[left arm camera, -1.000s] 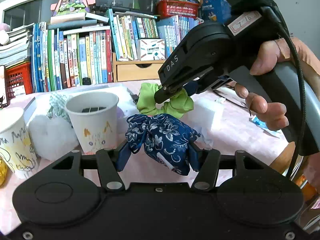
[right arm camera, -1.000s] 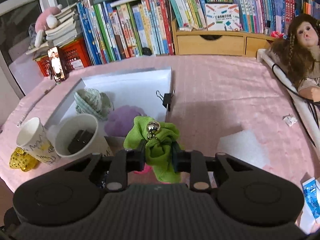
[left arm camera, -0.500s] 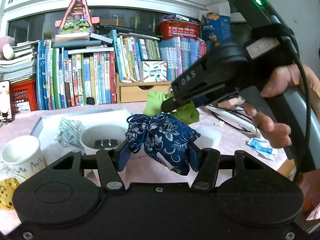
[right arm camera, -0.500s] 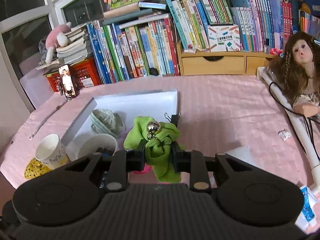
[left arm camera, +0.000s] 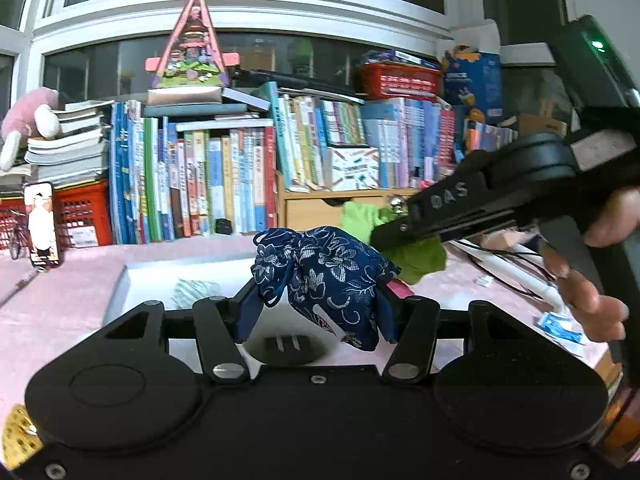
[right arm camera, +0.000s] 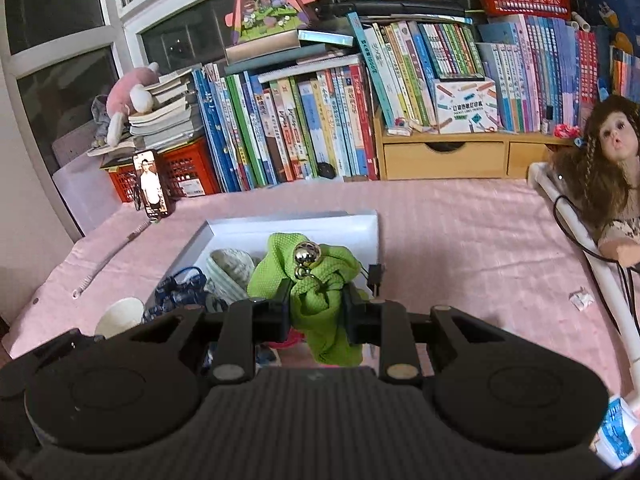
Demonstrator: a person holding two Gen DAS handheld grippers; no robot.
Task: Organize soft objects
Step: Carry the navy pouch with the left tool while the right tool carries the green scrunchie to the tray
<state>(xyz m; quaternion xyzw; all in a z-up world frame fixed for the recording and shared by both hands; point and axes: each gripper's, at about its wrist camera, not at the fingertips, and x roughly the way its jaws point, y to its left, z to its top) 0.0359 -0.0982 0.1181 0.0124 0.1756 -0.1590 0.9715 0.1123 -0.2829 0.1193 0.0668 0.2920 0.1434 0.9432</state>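
Vs a second ago: both grippers are higher. In the left view the paper cups that sat at 9 o'clock are gone from sight bar one rim below the fingers, and the window now fills the top.

Left gripper (left arm camera: 318, 312): jaws partly apart, pads clamped on the blue floral pouch (left arm camera: 324, 276). The pouch's long axis runs from 10 to 4 o'clock, with the drawstring neck at the 10 o'clock end.

Right gripper (right arm camera: 316, 312): jaws nearly together, pinching the green scrunchie (right arm camera: 316, 280). It hangs roughly 12 to 6 o'clock, with the silver beads (right arm camera: 307, 257) at the top. In the left view it shows at 2 o'clock of the pouch.

Both soft things are in the air above the white box (right arm camera: 320, 222), which holds a striped cloth roll (right arm camera: 232, 268).

The surface is a pink tablecloth (right arm camera: 460, 240). A book row (right arm camera: 320, 112) and a wooden drawer unit (right arm camera: 444, 160) stand at 12 o'clock, a doll (right arm camera: 600, 168) at 3 o'clock and a phone (right arm camera: 151, 184) at 10 o'clock.
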